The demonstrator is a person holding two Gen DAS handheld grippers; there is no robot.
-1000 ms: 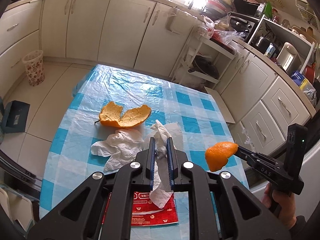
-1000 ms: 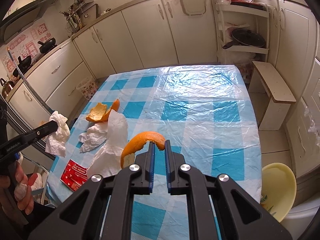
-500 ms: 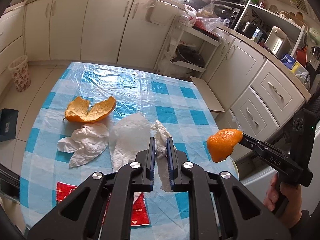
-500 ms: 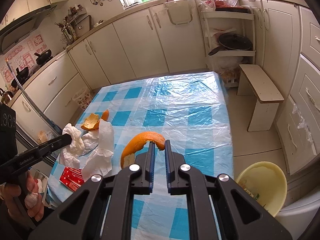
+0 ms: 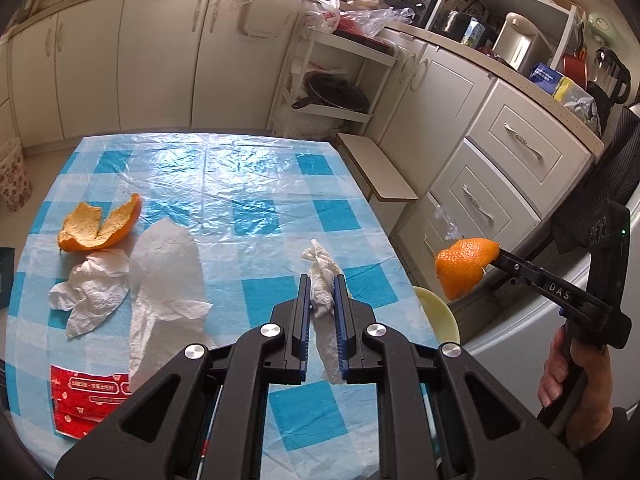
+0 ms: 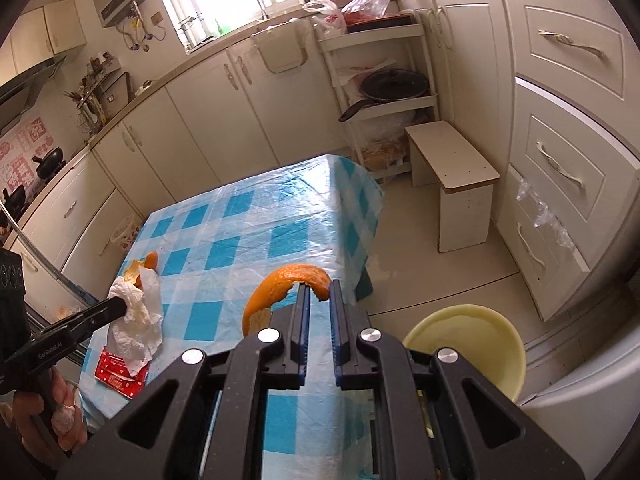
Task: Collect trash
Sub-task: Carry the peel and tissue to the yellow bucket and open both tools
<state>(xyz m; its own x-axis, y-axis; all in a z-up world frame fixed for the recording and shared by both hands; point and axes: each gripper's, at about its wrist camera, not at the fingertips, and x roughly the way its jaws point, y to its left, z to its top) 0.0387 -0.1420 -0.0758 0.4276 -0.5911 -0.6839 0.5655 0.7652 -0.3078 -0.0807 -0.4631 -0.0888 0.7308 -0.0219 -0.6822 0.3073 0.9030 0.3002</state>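
Kitchen cabinets (image 5: pixel 160 60) line the walls around a table (image 5: pixel 248 184) under a blue-and-white checked plastic cloth. On the cloth lie a big orange peel (image 5: pixel 100 224), a crumpled tissue (image 5: pixel 94 292) just below it, a flat paper towel (image 5: pixel 168 288) beside that, and a red wrapper (image 5: pixel 86 400) near the close edge. A low white stool (image 6: pixel 452 176) stands on the floor off the table's far corner, beside a shelf rack (image 6: pixel 380 80) holding a dark pan (image 6: pixel 390 86). A pale yellow bin (image 6: pixel 468 344) sits on the floor off the table's right side.

The left gripper (image 5: pixel 322 300) has its jaws nearly together, pinching a wad of tissue (image 5: pixel 322 280) that sticks out ahead of the tips and hangs down behind them, lifted above the cloth. The right gripper (image 6: pixel 318 296) has its jaws set a little apart, with a curved strip of peel (image 6: pixel 280 288) caught at the tips; in the left view that strip hangs off the table's edge, above the bin's rim.

The right hand (image 5: pixel 568 380) grips its handle from below at lower right of the left view; the left hand (image 6: pixel 44 420) does likewise at lower left of the right view.
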